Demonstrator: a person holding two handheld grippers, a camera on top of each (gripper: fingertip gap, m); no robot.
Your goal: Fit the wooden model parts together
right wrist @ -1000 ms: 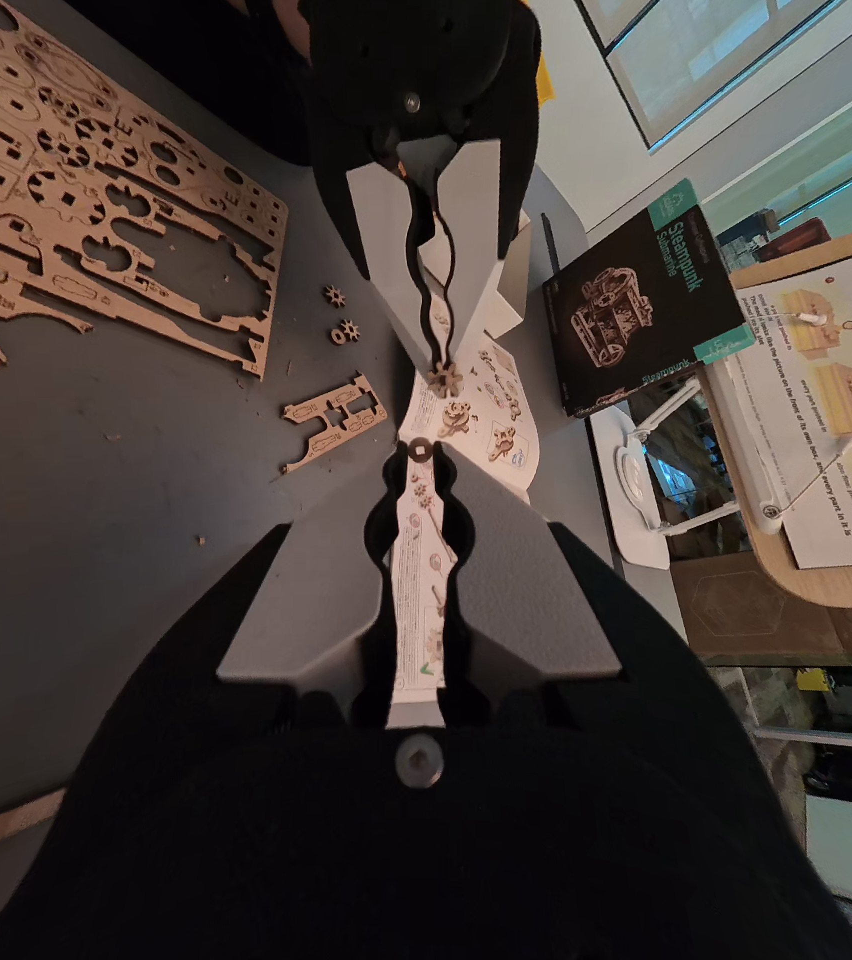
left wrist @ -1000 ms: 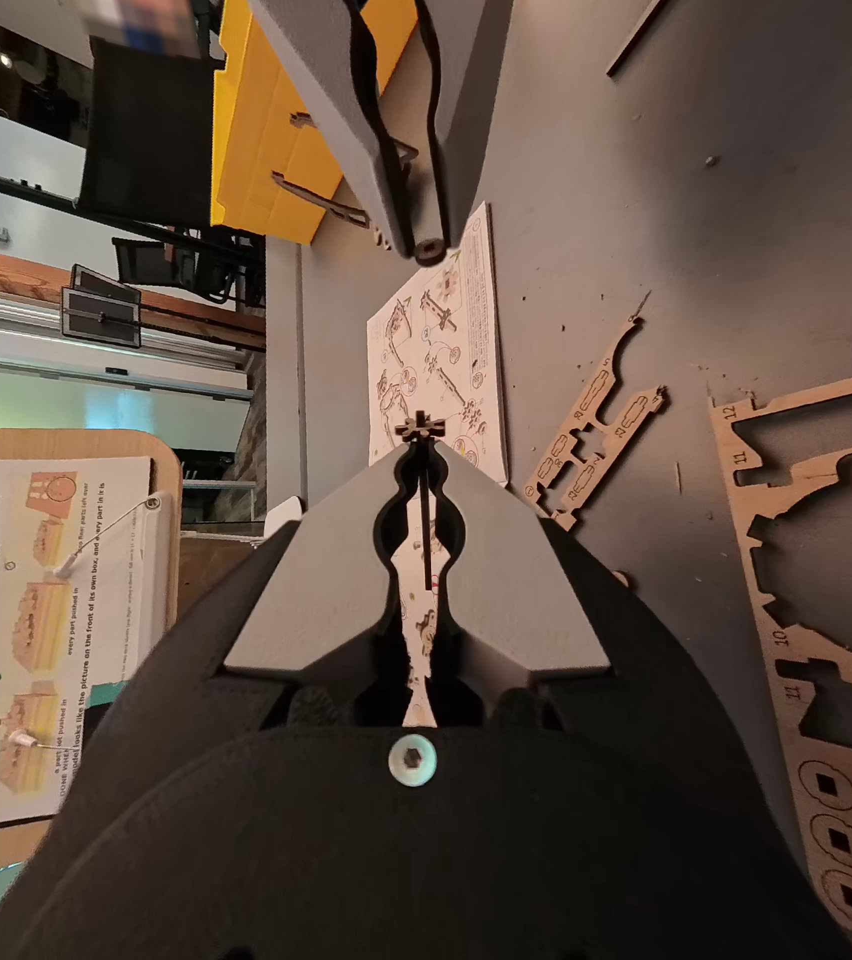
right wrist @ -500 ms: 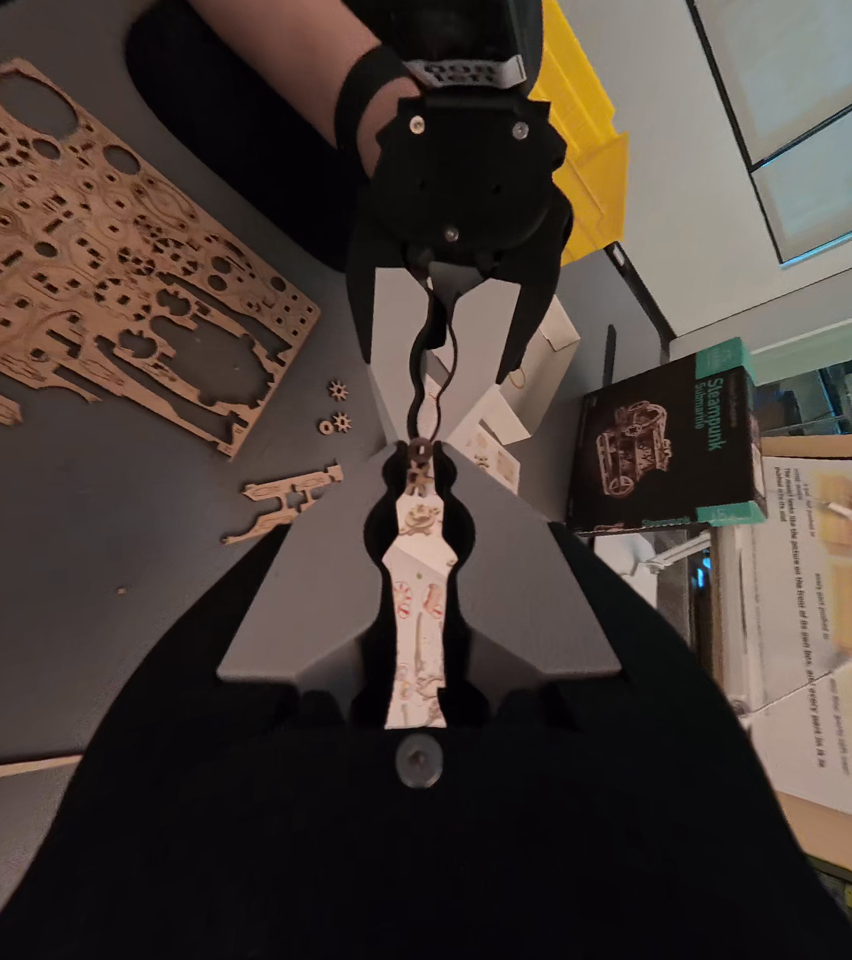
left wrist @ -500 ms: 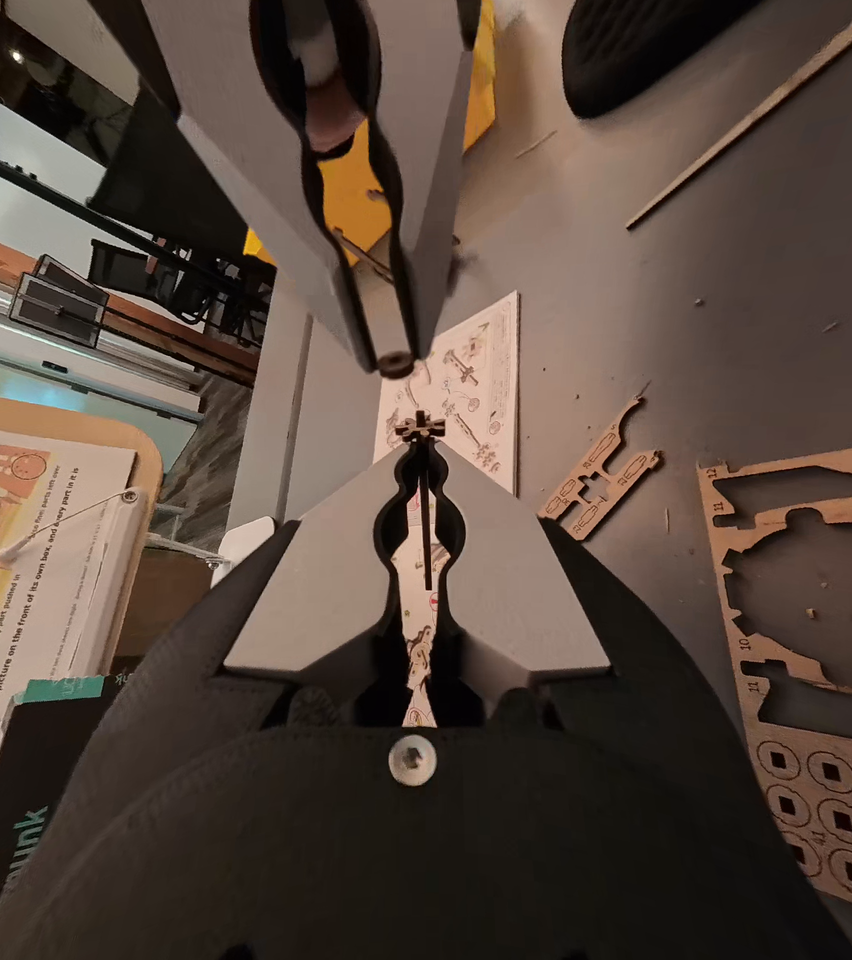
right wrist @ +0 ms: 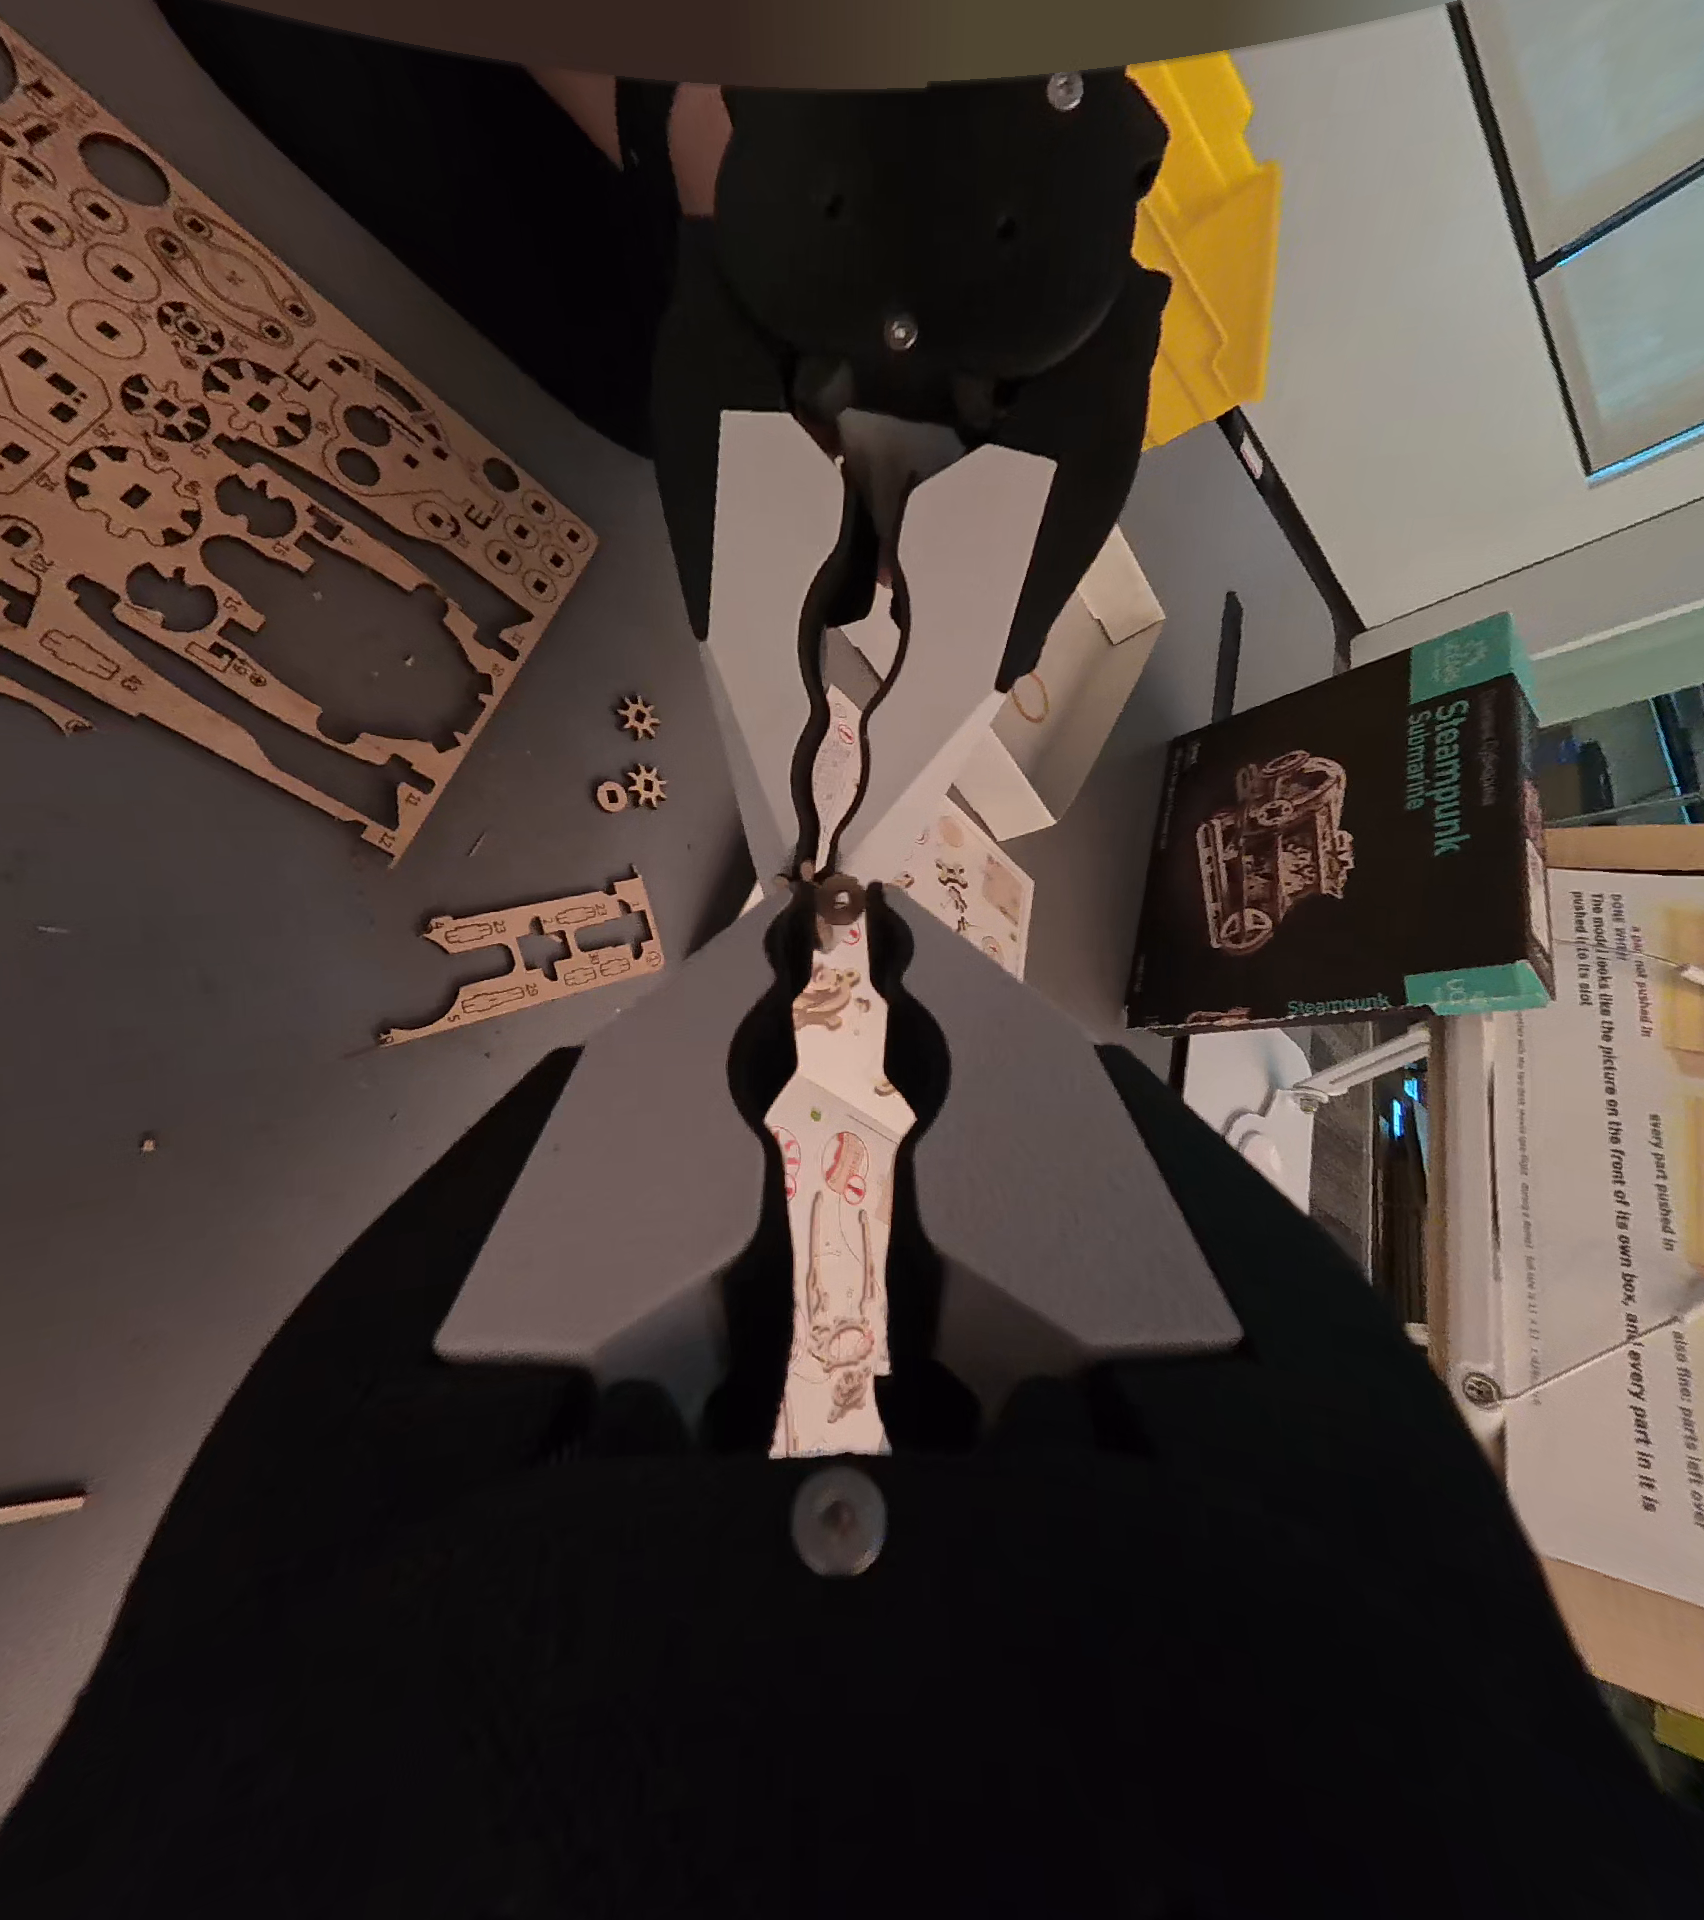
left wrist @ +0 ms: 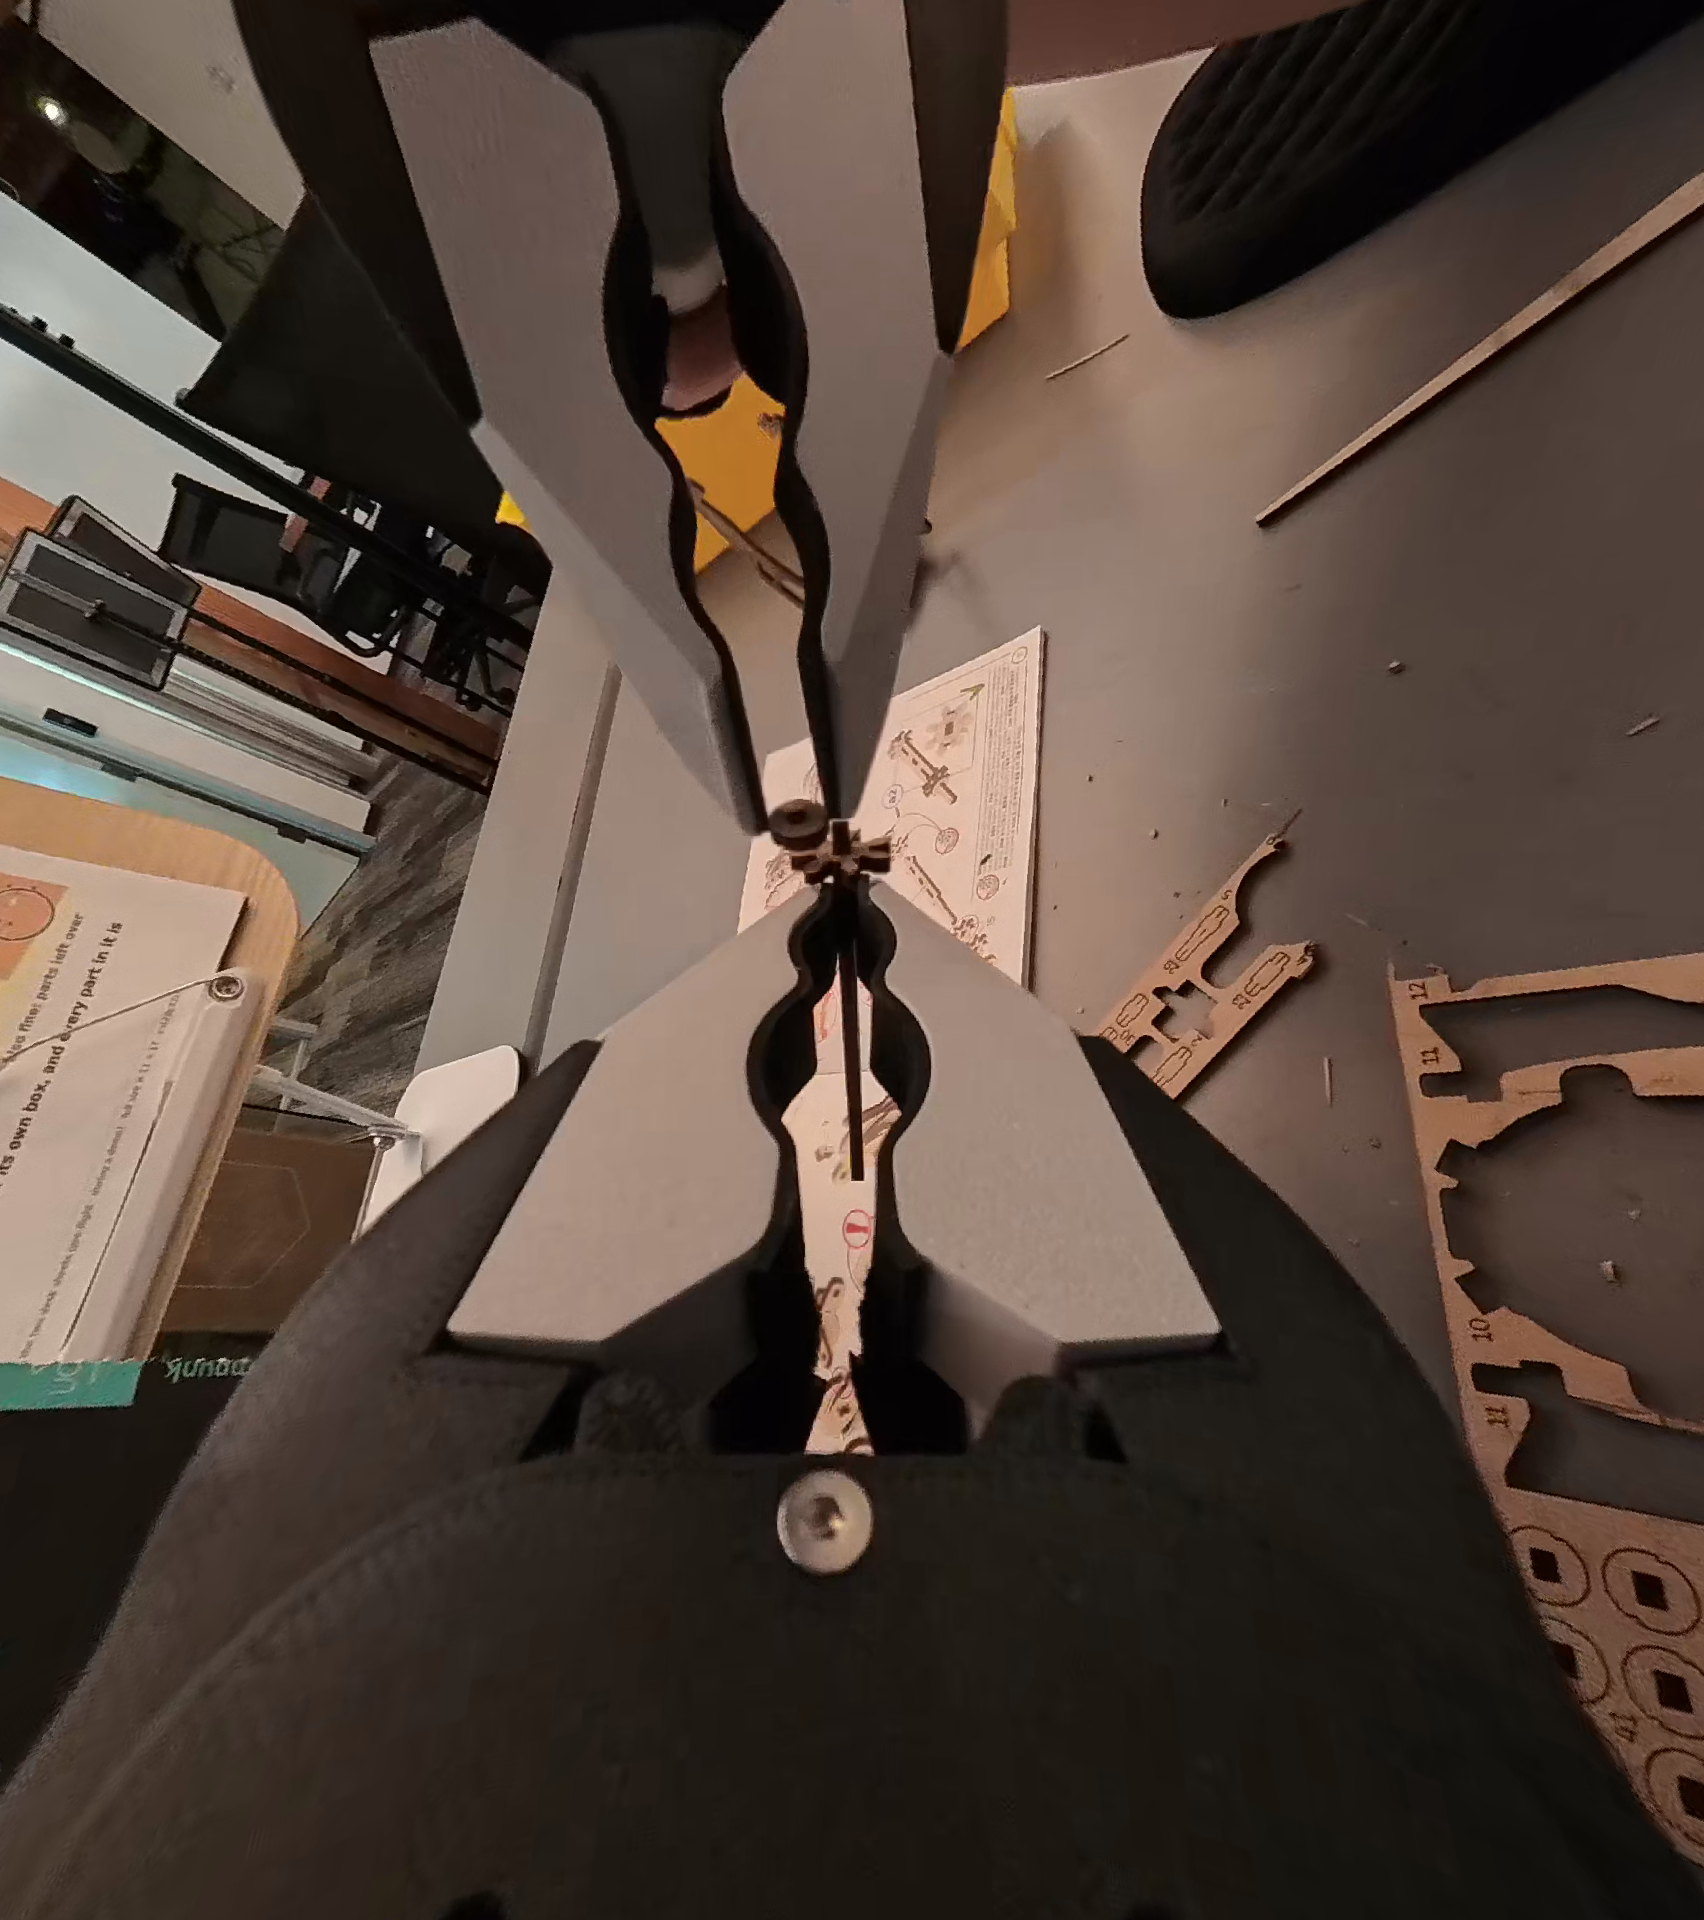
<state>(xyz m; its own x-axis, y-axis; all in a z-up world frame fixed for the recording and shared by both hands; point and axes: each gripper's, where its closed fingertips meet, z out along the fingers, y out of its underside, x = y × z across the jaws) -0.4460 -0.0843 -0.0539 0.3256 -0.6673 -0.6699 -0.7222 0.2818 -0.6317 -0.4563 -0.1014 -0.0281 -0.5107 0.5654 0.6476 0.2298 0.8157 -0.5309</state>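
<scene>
In the left wrist view my left gripper (left wrist: pixel 843 902) is shut on a thin dark axle (left wrist: pixel 853 1039) with a small wooden gear (left wrist: pixel 846 860) at its tip. My right gripper (left wrist: pixel 798 812) comes in from above, shut on a small wooden ring (left wrist: pixel 794 827) that sits just left of the gear and touches it. In the right wrist view my right gripper (right wrist: pixel 837 906) pinches the ring (right wrist: pixel 840 898). The left gripper (right wrist: pixel 812 864) meets it tip to tip from above. The gear is mostly hidden there.
Cut plywood sheets lie on the grey table (left wrist: pixel 1606 1195) (right wrist: pixel 152 468). A loose cut-out piece (right wrist: pixel 536 956), two small gears (right wrist: pixel 640 717), an instruction sheet (left wrist: pixel 973 748), a wooden strip (left wrist: pixel 1492 343) and the dark kit box (right wrist: pixel 1347 831) lie around. Both grippers' tips are close together, under 4 cm apart.
The two grippers have closed the gap tip to tip. The ring, apart from the gear before, now sits against it. Both grippers stayed shut on their parts.
</scene>
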